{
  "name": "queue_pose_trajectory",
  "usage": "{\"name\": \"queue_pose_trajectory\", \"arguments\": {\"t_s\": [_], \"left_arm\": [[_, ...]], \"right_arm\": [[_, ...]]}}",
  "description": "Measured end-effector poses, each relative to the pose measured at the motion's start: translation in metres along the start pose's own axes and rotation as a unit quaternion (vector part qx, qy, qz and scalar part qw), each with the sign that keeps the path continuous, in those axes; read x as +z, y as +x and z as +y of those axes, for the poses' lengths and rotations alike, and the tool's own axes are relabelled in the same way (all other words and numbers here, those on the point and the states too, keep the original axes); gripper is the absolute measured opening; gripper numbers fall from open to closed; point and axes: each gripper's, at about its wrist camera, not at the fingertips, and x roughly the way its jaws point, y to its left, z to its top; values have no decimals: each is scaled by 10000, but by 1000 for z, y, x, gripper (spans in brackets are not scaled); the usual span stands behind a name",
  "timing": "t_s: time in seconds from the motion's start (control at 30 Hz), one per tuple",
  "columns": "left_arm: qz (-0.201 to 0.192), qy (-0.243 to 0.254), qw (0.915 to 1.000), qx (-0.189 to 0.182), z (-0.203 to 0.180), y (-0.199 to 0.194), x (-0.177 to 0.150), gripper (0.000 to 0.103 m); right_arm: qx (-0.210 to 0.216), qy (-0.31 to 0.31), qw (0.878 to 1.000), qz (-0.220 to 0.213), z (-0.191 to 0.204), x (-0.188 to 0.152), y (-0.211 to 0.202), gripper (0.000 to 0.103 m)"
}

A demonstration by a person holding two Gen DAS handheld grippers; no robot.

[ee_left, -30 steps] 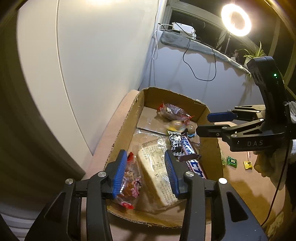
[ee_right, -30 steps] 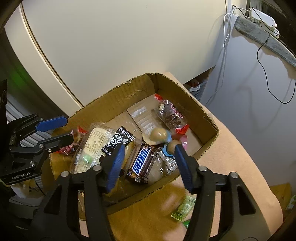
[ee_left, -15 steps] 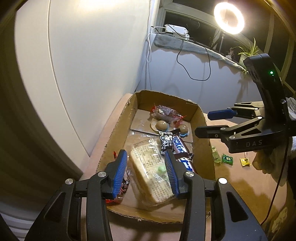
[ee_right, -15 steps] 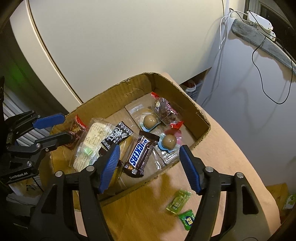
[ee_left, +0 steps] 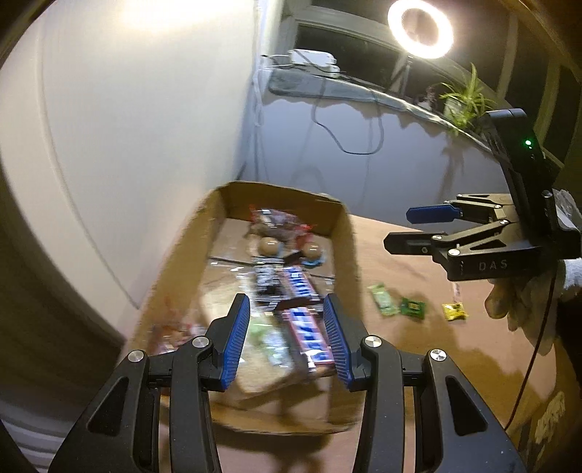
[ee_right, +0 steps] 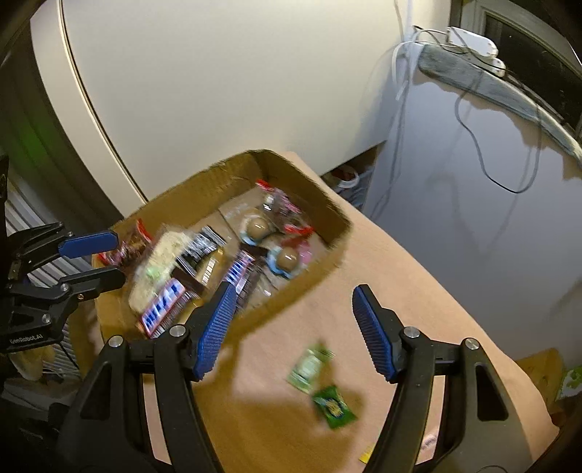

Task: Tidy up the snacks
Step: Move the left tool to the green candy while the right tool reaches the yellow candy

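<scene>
An open cardboard box holds several snacks: Snickers bars, a clear bread pack and two round brown sweets. My left gripper is open and empty above the box's near end. My right gripper is open and empty above the table right of the box; it also shows in the left wrist view. Two green candy packets and a yellow one lie loose on the table.
The box stands on a tan table against a white curved panel. A grey wall with hanging cables is behind. A ring light and a plant are at the back.
Both grippers have pulled up and back from the box. The right gripper has moved right, over the loose candies on the table, and opened wider. The left has shifted right over the Snickers bars.
</scene>
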Motion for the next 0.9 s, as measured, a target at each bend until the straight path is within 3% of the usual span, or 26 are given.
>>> {"name": "queue_pose_trajectory", "arguments": {"t_s": [0.4,0.73,0.9], "left_arm": [[243,516,9965,-605,-75,19,-7,41],[777,657,9898,-993,-121,52,-25,41],[1063,507,9871,-1088,-129,72,-28,40]], "right_arm": [[-325,304,9983,381,-63,-64,-28,69],[-45,180,9970,750,-83,-118,-26,69],[174,1,9956,916,-81,-134,-13,60]]}}
